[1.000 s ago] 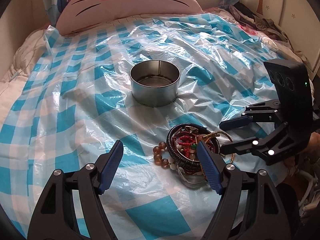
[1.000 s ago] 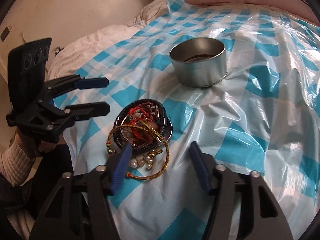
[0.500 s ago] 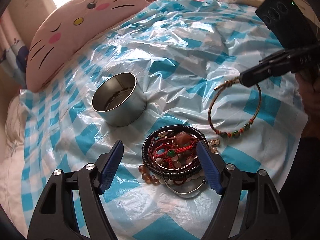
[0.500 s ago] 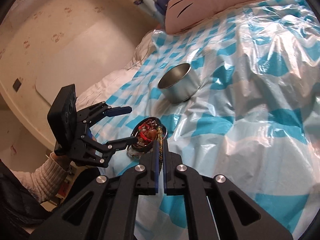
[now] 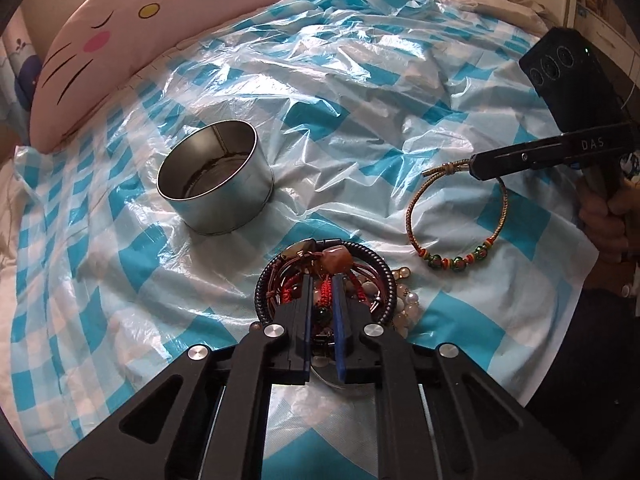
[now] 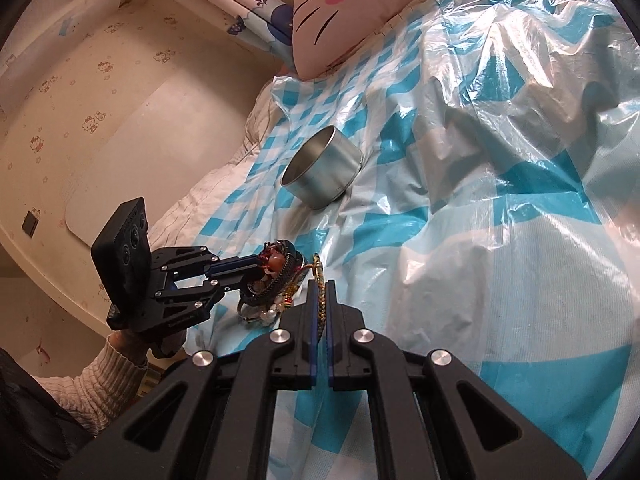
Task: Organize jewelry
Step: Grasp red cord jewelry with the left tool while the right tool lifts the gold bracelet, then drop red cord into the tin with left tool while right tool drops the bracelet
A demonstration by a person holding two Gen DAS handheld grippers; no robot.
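A: What is the left wrist view showing?
B: A cat-face pillow (image 5: 132, 36) is lying beyond a silver tin (image 5: 216, 176) on the checked bed sheet (image 5: 360, 80). The left gripper (image 5: 322, 292), jaws just closing, is pinching red cord in the jewelry pile (image 5: 326, 280).

A: And the right wrist view?
B: The right gripper (image 6: 320, 300) is clamping the gold cord bracelet (image 6: 318, 276) edge-on; only the left view is showing its green beads.

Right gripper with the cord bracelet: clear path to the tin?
Probably yes. The right gripper is shut on the braided cord bracelet, the round metal tin stands open-topped, and only bare checked plastic sheet lies between them.
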